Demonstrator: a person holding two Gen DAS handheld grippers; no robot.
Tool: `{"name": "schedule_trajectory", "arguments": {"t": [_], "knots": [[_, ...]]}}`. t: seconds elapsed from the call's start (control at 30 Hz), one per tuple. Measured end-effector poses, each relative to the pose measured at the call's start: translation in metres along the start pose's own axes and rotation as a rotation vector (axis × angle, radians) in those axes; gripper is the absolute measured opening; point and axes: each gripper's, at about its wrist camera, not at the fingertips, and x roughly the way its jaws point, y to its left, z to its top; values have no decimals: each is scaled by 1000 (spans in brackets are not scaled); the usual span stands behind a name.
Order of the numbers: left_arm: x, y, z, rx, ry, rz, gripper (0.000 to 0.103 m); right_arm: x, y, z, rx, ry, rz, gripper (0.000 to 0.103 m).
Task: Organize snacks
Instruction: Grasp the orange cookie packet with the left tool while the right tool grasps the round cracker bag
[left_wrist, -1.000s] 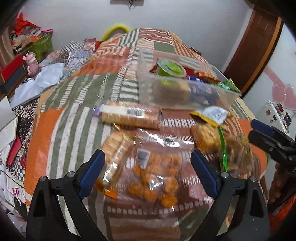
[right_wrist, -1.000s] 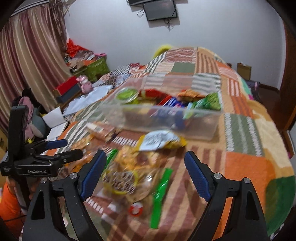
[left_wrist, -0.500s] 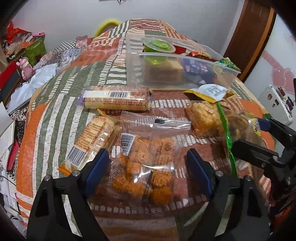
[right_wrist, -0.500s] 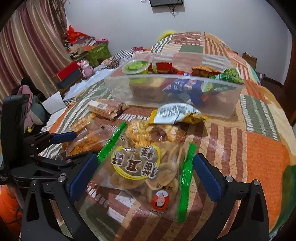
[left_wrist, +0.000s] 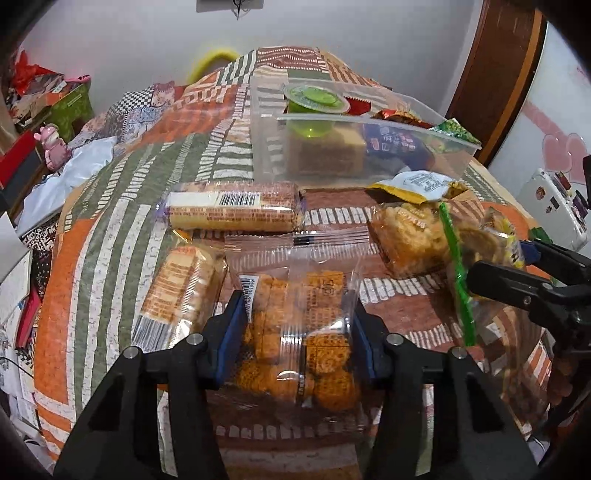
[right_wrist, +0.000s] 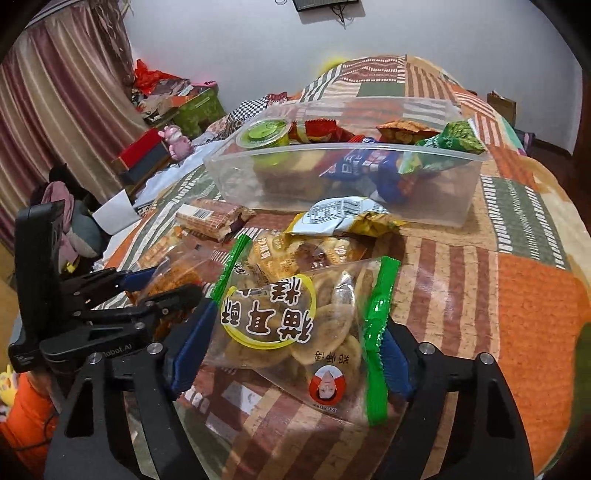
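Snacks lie loose on a patchwork bedspread (left_wrist: 122, 229), in front of a clear plastic bin (left_wrist: 454, 168) that already holds a green jelly cup (left_wrist: 316, 99), a cake block and several wrappers. In the left wrist view, the left gripper (left_wrist: 297, 334) has its blue pads pressed in against both sides of a clear bag of orange puffed crackers (left_wrist: 295, 288) at 6 o'clock, closed onto it. At 9 o'clock of that bag lies a wrapped biscuit roll (left_wrist: 177, 291); at 12 o'clock a longer wafer roll (left_wrist: 232, 210) lies crosswise, with the bin beyond it.

In the right wrist view, the right gripper (right_wrist: 286, 349) straddles a green-edged bag of flat chips (right_wrist: 295, 325) at 6 o'clock, its pads touching the bag's two sealed side seams; it looks closed onto the bag, though how firmly I cannot tell. A yellow-and-white packet (right_wrist: 340, 218) lies at 12 o'clock of it, just before the bin.

Both bags are likely light, soft and crinkly, with slick film and brittle contents. A hard squeeze across the middle would crush crackers or chips, so the better hold is on the flat sealed edge or an air-filled part, with modest pressure. The film may slide, and each bag will sag when lifted toward the bin.
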Motion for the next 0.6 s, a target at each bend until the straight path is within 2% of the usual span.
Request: {"name": "schedule_trajectory", "arguments": {"t": [0.23,0.6], "knots": [[-12,0,7,-11,-41,-13,48,-14,-6,4,4,-39,-14,64],[-48,-8,43,-9,-183,-24,48,-43,-17,22,14,-137,-35,62]]}}
